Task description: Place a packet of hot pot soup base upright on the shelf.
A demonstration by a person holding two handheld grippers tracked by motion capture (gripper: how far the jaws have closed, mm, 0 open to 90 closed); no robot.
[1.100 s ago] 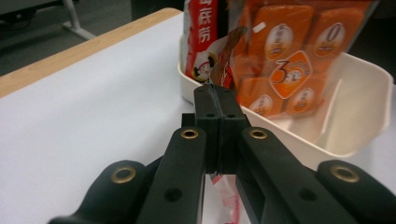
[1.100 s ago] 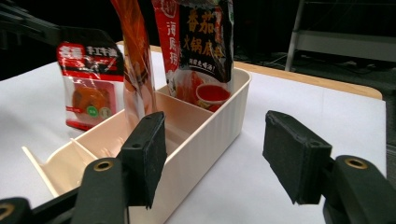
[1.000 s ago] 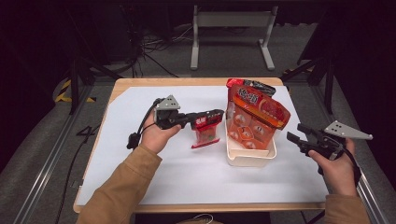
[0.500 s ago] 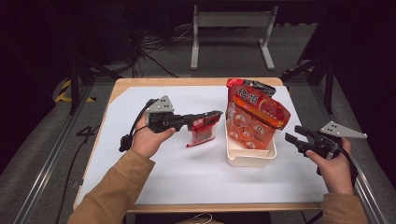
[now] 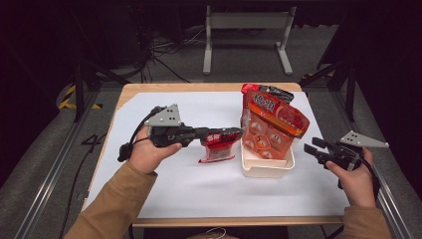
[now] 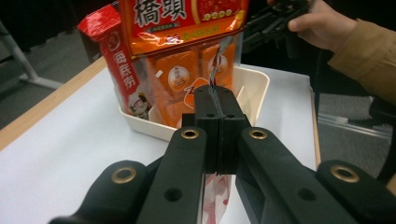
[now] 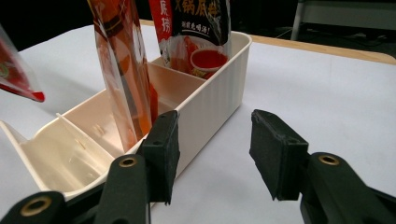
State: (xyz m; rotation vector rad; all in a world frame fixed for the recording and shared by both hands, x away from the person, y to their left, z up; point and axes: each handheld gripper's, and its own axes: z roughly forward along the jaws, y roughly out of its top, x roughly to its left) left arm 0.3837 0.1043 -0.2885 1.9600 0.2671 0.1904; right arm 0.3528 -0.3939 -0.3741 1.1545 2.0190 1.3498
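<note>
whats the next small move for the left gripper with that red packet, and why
Probably carry it right, over the bin's empty near compartment. The left gripper is shut on the small red packet, held clear of the table beside the cream bin, whose other sections already hold upright packets.

Lab or recording studio: dark room, metal frame rails (image 5: 47,172) left of the left tongs (image 5: 234,133), loose floor cables (image 5: 169,47) beyond them (grey carpet), white-covered tabletop (image 5: 199,189).
</note>
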